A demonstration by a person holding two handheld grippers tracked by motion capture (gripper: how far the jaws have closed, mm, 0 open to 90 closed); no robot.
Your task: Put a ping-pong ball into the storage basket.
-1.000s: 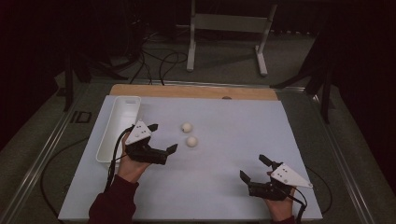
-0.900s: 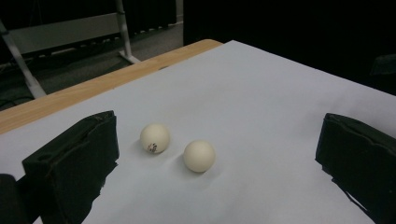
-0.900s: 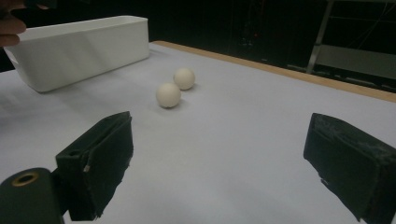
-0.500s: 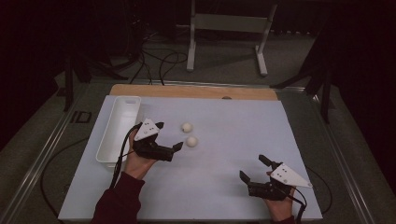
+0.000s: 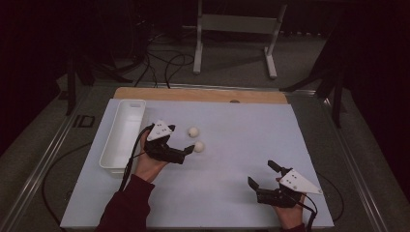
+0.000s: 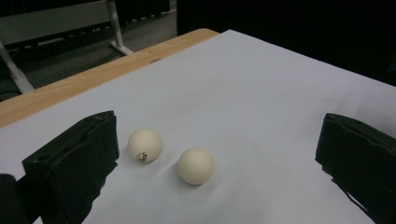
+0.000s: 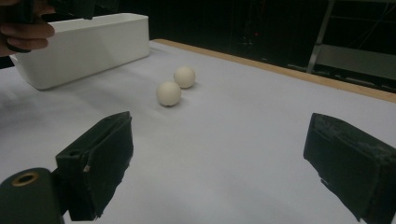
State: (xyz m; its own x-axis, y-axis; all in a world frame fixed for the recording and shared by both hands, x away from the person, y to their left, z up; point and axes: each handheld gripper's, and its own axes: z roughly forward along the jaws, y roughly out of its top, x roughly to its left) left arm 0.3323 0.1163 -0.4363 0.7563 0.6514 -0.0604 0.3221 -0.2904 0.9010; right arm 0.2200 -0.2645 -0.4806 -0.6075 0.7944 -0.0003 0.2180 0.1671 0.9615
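**Left tongs lining up on nearer ball**

Left gripper (image 5: 189, 143) spread wide, empty, w/ near ball (image 5: 198, 146) just ahead, prob. to straddle it. Far ball (image 5: 193, 131) at its 11 o'clock. Tray (image 5: 112, 154) at 9, likely drop spot. Right gripper (image 5: 263, 175) wide, empty, idle well apart.
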